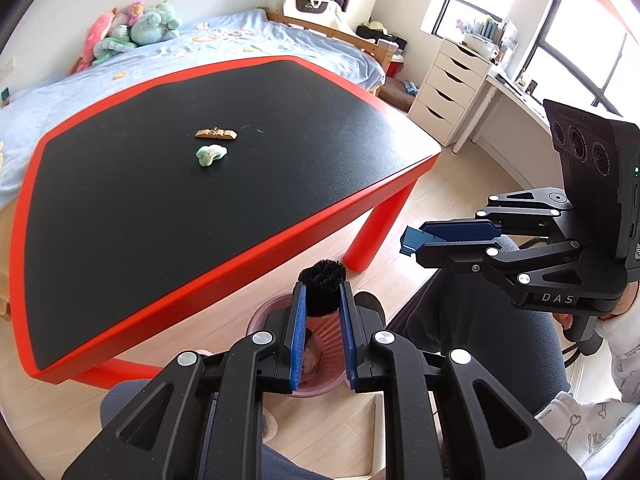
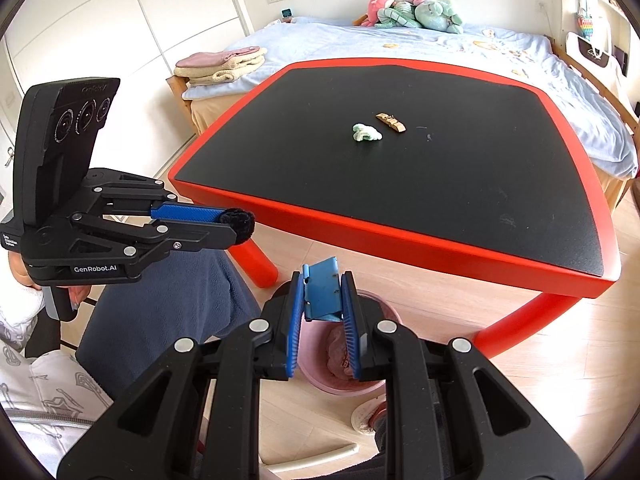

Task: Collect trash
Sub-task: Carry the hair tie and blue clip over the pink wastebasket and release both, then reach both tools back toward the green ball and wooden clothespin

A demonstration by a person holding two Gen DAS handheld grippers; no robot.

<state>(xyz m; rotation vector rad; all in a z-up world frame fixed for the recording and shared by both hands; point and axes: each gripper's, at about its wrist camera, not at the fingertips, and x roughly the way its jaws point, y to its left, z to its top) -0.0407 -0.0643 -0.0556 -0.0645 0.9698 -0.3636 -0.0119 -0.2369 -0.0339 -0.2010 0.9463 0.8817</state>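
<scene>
My left gripper (image 1: pixel 322 293) is shut on a black fuzzy ball (image 1: pixel 322 276), held over the pink ribbed bin (image 1: pixel 260 317) on the floor. My right gripper (image 2: pixel 322 285) is shut on a bent blue piece of card (image 2: pixel 320 298) above the same bin (image 2: pixel 394 314), which holds crumpled pinkish waste. Each wrist view shows the other gripper: the right one (image 1: pixel 414 242) with the blue card (image 1: pixel 409 240), the left one (image 2: pixel 237 224) with the black ball (image 2: pixel 240 221). On the table lie a crumpled green scrap (image 1: pixel 211 154) (image 2: pixel 366 132) and a gold wrapper (image 1: pixel 216 133) (image 2: pixel 391 122).
The low table (image 1: pixel 240 258) has a black top, a red rim and red legs, and stands just beyond the bin. A bed (image 2: pixel 360 46) with plush toys lies behind it. White drawers (image 1: pixel 448 88) stand at the right. The person's knees in blue-grey trousers (image 1: pixel 480 320) flank the bin.
</scene>
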